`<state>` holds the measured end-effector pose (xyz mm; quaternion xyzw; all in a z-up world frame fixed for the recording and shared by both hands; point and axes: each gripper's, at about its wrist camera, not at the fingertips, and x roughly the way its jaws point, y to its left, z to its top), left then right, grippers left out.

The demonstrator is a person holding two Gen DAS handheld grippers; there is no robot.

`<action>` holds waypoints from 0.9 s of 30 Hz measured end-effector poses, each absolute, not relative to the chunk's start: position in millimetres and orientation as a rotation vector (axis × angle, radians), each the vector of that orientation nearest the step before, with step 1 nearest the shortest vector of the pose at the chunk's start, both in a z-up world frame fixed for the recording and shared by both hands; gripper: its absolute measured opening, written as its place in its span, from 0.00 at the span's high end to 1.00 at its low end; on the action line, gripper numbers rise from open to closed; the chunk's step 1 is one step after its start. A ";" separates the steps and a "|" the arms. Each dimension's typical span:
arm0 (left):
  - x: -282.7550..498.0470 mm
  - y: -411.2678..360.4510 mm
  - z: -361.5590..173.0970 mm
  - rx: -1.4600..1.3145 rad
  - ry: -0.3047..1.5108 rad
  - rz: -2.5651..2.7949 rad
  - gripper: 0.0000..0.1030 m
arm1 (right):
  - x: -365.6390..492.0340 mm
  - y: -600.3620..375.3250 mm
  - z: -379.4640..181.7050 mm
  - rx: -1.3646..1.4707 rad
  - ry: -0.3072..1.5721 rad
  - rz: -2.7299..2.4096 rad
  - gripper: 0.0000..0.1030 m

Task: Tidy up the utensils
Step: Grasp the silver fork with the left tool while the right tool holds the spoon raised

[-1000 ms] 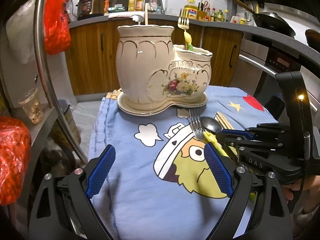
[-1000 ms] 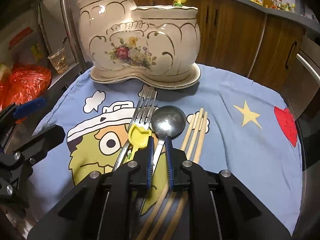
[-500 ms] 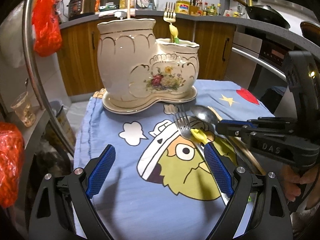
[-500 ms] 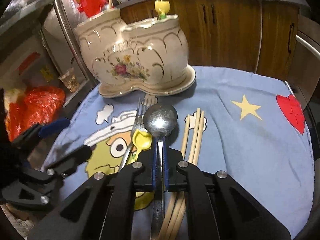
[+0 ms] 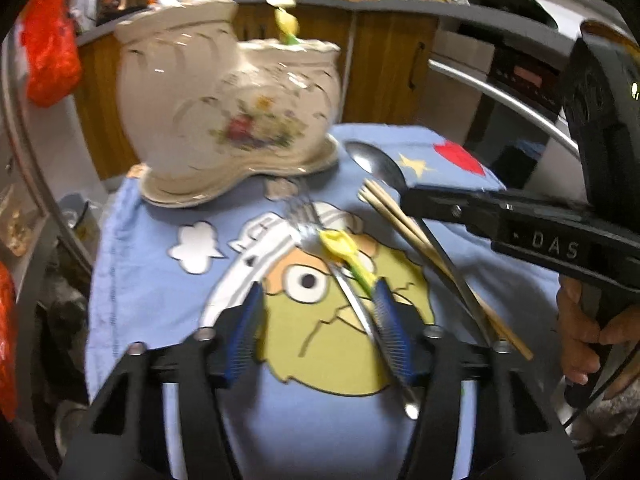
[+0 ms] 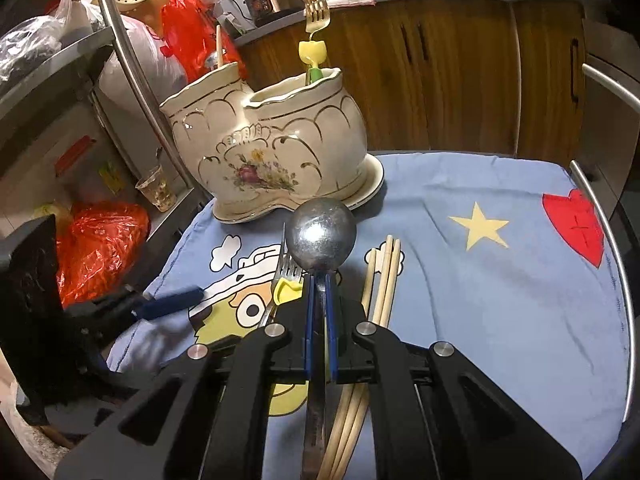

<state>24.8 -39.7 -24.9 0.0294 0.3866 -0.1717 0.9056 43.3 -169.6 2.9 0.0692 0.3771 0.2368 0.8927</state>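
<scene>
My right gripper (image 6: 319, 300) is shut on the handle of a metal spoon (image 6: 322, 236), which it holds off the blue cartoon cloth (image 6: 500, 300). From the left wrist view the spoon (image 5: 374, 162) sticks out of that gripper (image 5: 440, 200) toward the cream ceramic holder (image 5: 224, 112). My left gripper (image 5: 320, 332) hangs low over the cloth and its jaws are closing. A fork with a yellow tulip piece (image 5: 340, 248) lies between them, close to the right pad, and is not gripped. Wooden chopsticks (image 6: 384, 272) lie to the right of the fork. Another yellow fork (image 6: 316, 20) stands in the holder (image 6: 280, 152).
A curved steel rail (image 6: 132, 80) and shelves with red plastic bags (image 6: 100, 248) and a glass cup (image 6: 156, 192) stand to the left. Wooden cabinets (image 6: 460, 80) and an oven handle (image 5: 500, 96) are behind. A person's hand (image 5: 580, 340) holds the right gripper.
The left jaws have narrowed from wide open and moved forward over the fork. The right gripper has lifted the spoon off the cloth and brought it closer to the holder.
</scene>
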 end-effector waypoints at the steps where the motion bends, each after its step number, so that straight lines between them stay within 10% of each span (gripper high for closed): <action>1: 25.9 -45.0 -26.1 0.079 0.806 -0.355 0.58 | 42.8 -169.8 3.8 0.139 0.777 0.492 0.94; 5: 30.8 -60.1 -29.9 0.126 0.835 -0.341 0.77 | 42.5 -171.4 4.3 0.141 0.774 0.499 0.95; 27: 39.6 -41.6 -15.5 0.082 0.756 -0.291 0.95 | 37.1 -187.8 11.6 0.213 0.741 0.576 0.95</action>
